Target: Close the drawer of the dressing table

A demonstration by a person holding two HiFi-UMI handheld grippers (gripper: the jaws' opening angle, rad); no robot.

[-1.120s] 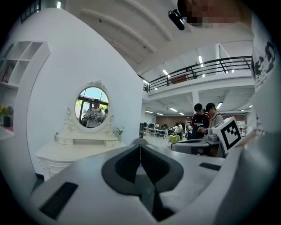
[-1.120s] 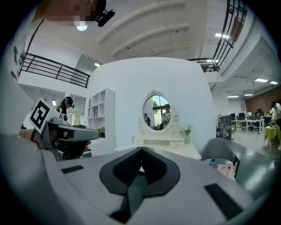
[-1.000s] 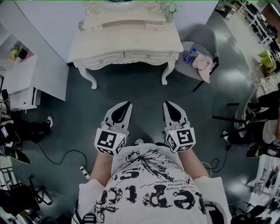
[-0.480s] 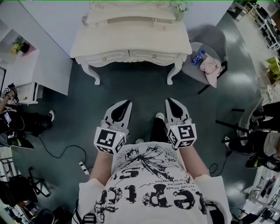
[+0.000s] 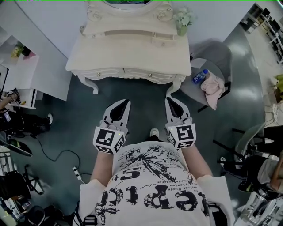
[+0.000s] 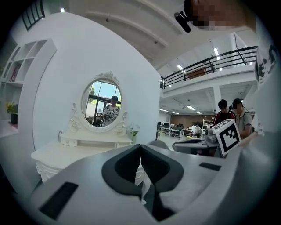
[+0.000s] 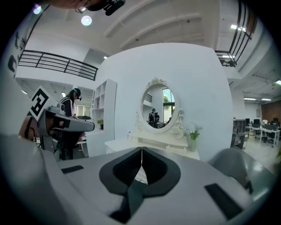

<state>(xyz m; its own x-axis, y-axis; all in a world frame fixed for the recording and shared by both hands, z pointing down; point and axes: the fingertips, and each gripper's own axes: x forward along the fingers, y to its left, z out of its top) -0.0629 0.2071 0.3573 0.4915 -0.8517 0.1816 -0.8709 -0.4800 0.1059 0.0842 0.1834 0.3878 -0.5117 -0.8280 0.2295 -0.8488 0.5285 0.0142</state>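
Before the dressing table [image 5: 128, 53], left tool [image 5: 125, 102], right tool [image 5: 168, 101] hover closed.

**What I am not seeing**

The head view's top edge is cutting off the mirror [image 5: 127, 3] of the dressing table [image 5: 128, 48]. My left gripper [image 6: 140, 149] and right gripper [image 7: 141, 151] are blocking its front in their own views. From overhead the drawers [image 5: 148, 76] are appearing too small to judge.

Dressing table [image 5: 128, 48]: ahead of me, against the wall. Mirror [image 6: 103, 104]: at its back. Flower vase [image 5: 182, 22]: rear right corner of the top. Chair [image 5: 216, 55]: right of the table; 1 bottle [image 5: 198, 76] and 1 cloth [image 5: 213, 86] on it. Shelf unit [image 5: 22, 73]: left. My left gripper [image 5: 125, 102] and right gripper [image 5: 169, 101]: before the table, apart from it.
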